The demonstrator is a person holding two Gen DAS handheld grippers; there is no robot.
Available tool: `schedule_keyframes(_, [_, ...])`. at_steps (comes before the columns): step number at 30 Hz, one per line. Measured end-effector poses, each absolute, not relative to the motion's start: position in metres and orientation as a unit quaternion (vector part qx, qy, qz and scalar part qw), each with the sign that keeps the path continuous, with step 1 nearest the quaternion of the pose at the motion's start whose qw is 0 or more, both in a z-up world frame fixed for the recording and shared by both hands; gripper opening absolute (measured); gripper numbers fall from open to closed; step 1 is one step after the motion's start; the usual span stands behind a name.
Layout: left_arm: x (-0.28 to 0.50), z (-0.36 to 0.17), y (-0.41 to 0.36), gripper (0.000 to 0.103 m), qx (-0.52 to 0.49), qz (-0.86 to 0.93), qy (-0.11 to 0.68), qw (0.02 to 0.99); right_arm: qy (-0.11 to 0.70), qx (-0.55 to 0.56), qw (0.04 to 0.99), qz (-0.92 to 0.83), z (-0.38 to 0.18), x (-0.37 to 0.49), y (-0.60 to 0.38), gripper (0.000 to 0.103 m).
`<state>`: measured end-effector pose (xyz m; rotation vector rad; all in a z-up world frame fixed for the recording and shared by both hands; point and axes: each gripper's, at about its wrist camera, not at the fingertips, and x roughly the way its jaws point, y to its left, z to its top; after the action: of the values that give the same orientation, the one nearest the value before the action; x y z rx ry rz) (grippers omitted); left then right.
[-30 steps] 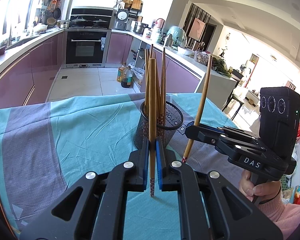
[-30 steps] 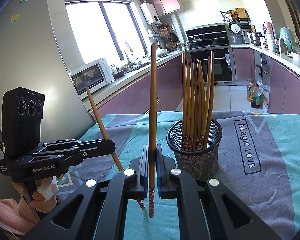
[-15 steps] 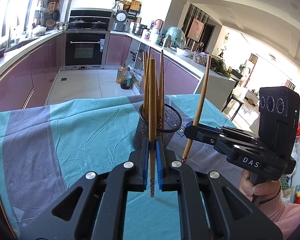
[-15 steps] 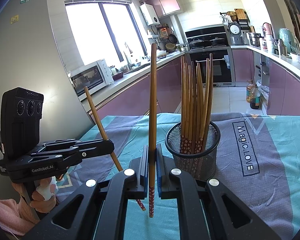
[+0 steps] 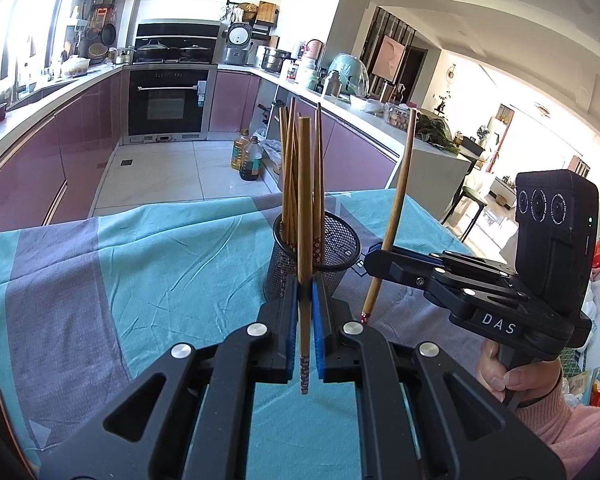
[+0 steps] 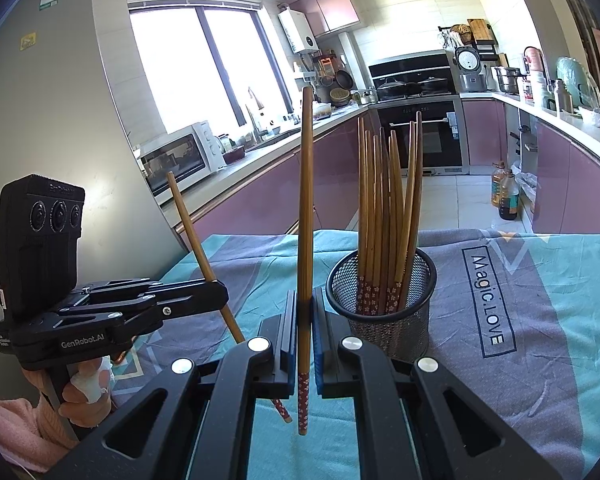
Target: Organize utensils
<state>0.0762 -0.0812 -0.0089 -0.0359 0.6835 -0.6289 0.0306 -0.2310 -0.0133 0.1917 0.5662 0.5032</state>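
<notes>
The left tool (image 5: 305, 304) and the right tool (image 6: 305, 320) each clench one upright chopstick, the left chopstick (image 5: 305, 216) and the right chopstick (image 6: 306, 208), above the cloth-covered table (image 5: 140, 264), just beside the mesh holder (image 6: 382, 308) full of chopsticks.

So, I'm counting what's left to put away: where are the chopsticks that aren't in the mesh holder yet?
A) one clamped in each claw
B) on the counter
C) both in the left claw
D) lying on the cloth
A: the left claw and the right claw each pinch one upright chopstick, beside the mesh holder.
</notes>
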Motion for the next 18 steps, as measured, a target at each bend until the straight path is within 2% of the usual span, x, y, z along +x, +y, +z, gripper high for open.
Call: schedule_keyframes(18, [0.0752, -0.0069, -0.0812, 0.008, -0.013, -0.305, 0.326, 0.895, 0.274, 0.095, 0.926, 0.243, -0.0128, 0.0316, -0.232, 0.006])
